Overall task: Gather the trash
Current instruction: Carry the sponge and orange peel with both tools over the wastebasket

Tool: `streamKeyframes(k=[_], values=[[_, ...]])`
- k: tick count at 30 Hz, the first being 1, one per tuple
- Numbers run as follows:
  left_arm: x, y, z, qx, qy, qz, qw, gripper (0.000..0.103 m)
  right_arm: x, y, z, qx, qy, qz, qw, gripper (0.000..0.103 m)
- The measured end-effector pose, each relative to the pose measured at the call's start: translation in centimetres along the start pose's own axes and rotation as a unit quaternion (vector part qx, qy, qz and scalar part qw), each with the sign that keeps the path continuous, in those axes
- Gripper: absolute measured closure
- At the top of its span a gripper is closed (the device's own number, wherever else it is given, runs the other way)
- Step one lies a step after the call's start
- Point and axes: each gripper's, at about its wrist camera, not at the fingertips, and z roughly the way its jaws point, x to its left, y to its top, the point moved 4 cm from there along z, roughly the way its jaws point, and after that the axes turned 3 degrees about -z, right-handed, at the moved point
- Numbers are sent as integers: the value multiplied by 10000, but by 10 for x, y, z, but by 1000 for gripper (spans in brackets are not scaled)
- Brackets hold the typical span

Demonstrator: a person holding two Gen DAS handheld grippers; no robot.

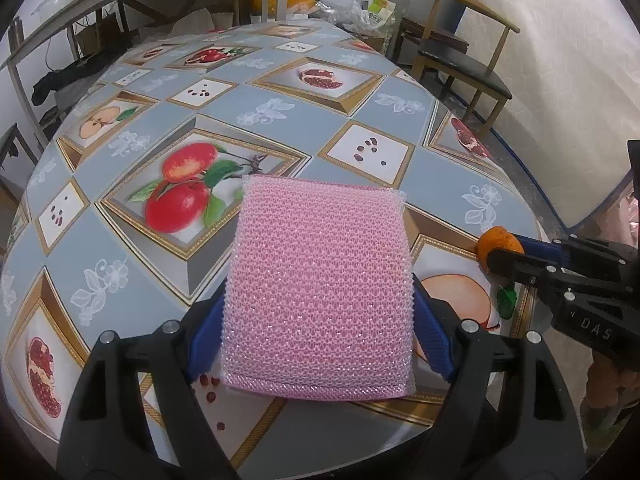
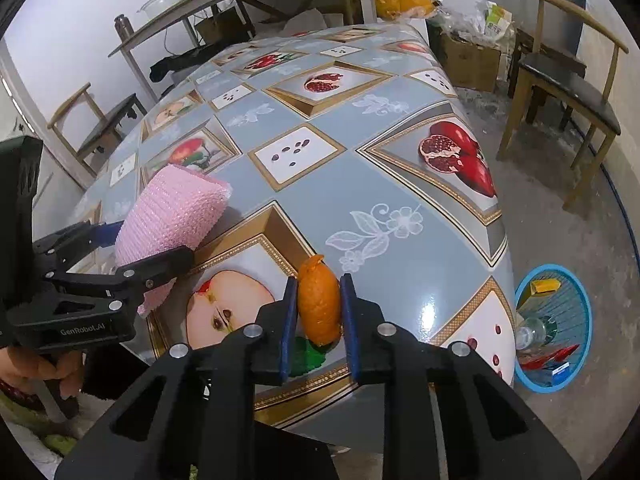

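Two grippers are in play, each with something between its pads. Nearest the right wrist camera, the right gripper has its blue pads pressed against both flanks of an orange peel; the jaws stand narrow and the peel is gripped, apparently resting on or just above the table near its front edge. The peel's long axis runs from 6 to 12 o'clock in that view, in line with the fingers, its pointed tip aimed at 12. No further reach is needed; the right hand already has the trash.

The left gripper stands wide, its pads clamped on the two sides of a pink sponge, whose long axis also runs away from the camera toward 12 o'clock, with the far end tilted down to the tablecloth. From the right wrist view this gripper sits at 9 o'clock, beside the peel but apart from it.

Farther out, a blue basket stands on the floor at about 3 o'clock from the right gripper, below the table edge, already holding a bottle and wrappers. Judgement: the coming move turns on carrying the peel rightward and down to that basket; the right hand is clearly the nearer one. A wooden chair stands beyond, at 2 o'clock.
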Motion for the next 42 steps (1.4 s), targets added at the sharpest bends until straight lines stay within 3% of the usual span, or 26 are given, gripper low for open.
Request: streamKeyframes(k=[23, 30, 33, 37, 42], values=[[-11, 4, -19, -291, 179, 222, 9992, 25, -12, 3, -15, -169, 43, 297, 9994, 86], [-31, 20, -31, -434, -270, 272, 9983, 25, -41, 9, -54, -655, -196, 570, 9960, 86], [-53, 36, -38, -574, -497, 488, 9959, 25, -80, 10, -92, -1091, -626, 985, 9872, 86], [-97, 62, -41, -590, -1099, 794, 9890, 25, -151, -12, -149, -1635, -1183, 1931, 9602, 86], [-159, 82, -29, -279, -1757, 1087, 9780, 25, -215, -58, -184, -1780, -1565, 2807, 9301, 86]])
